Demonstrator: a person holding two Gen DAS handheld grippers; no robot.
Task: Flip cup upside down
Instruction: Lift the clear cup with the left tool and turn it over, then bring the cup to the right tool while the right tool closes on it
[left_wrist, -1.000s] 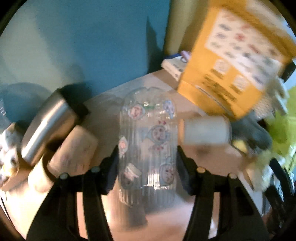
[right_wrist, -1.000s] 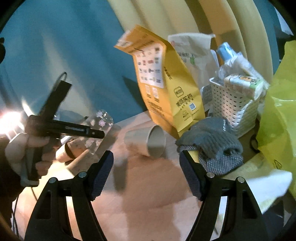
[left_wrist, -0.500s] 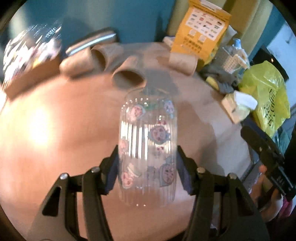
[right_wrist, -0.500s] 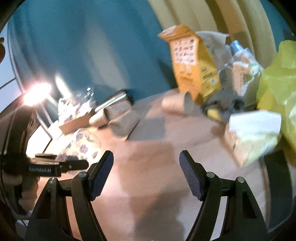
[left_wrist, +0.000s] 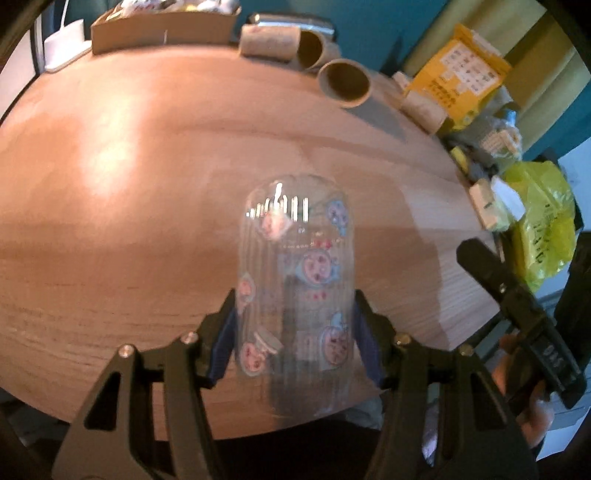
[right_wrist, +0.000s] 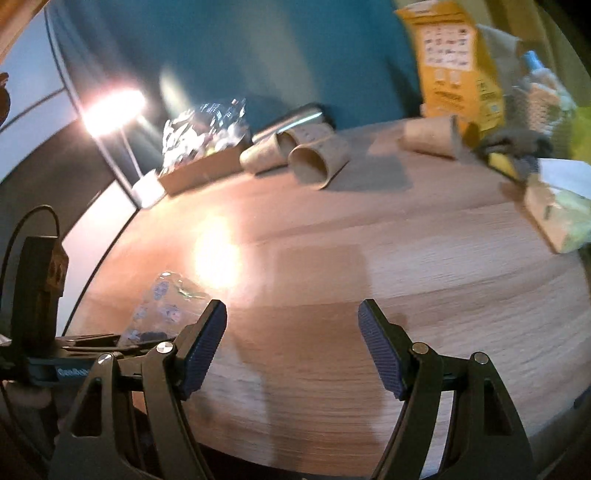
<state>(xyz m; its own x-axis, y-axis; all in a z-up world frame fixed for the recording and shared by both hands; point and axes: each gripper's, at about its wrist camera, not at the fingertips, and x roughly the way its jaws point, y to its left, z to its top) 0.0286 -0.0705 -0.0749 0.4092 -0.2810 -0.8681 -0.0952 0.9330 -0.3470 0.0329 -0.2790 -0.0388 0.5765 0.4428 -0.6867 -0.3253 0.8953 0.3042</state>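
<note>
A clear ribbed plastic cup (left_wrist: 295, 273) with pink and blue cartoon stickers sits between the blue pads of my left gripper (left_wrist: 295, 343), which is shut on it and holds it over the near part of the wooden table (left_wrist: 129, 184). The cup also shows in the right wrist view (right_wrist: 166, 306) at lower left, lying along the left gripper. My right gripper (right_wrist: 291, 347) is open and empty above the table's near edge. It shows in the left wrist view (left_wrist: 524, 321) at right.
Several cardboard tubes (left_wrist: 343, 79) lie at the table's far side, with a metal flask (right_wrist: 288, 123) behind them. A yellow bag (left_wrist: 458, 74), a white basket (left_wrist: 502, 140), a yellow-green plastic bag (left_wrist: 543, 218) and a cardboard tray of wrapped things (right_wrist: 207, 162) line the edges.
The left gripper has pulled back from the far clutter toward the near edge with the cup in it. The right gripper has also drawn back and swung left.
</note>
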